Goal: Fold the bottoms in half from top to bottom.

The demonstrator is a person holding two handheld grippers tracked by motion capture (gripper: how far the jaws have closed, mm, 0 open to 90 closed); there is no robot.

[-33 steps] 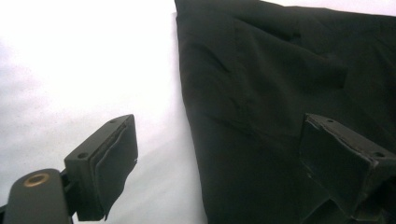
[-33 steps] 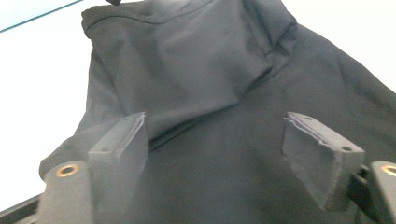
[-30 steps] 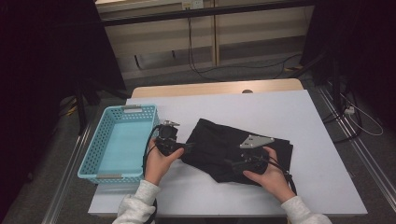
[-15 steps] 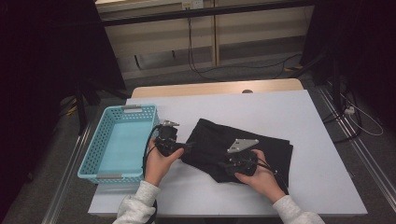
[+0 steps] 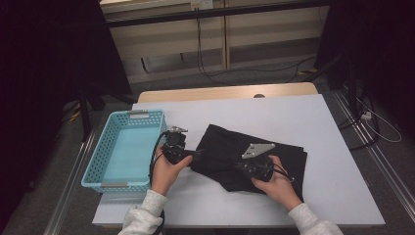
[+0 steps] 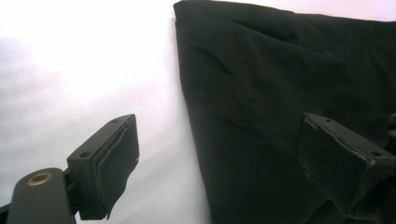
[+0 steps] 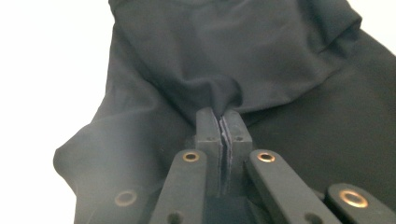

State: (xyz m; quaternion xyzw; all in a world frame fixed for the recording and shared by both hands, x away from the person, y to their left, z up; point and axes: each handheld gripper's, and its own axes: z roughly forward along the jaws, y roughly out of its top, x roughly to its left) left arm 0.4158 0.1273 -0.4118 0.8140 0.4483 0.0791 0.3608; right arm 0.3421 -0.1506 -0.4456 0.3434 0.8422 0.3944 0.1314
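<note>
Since 1 s ago, right gripper (image 7: pixel 223 122) shifted left over black cloth (image 5: pixel 244 156) mid-table w/ jaws just closing, now pinching a fold. Left gripper (image 6: pixel 243 158) gapes wide at cloth's left edge, holding nothing. Should grab edge before lifting, keep tension even.

The high view looks forward and down from above the person's side onto the whole white bench (image 5: pixel 293 117). Each gripper view rides low and close, looking along its own jaws. All three share the black cloth (image 5: pixel 284 154) (image 6: pixel 280 93) (image 7: pixel 224 56).
</note>
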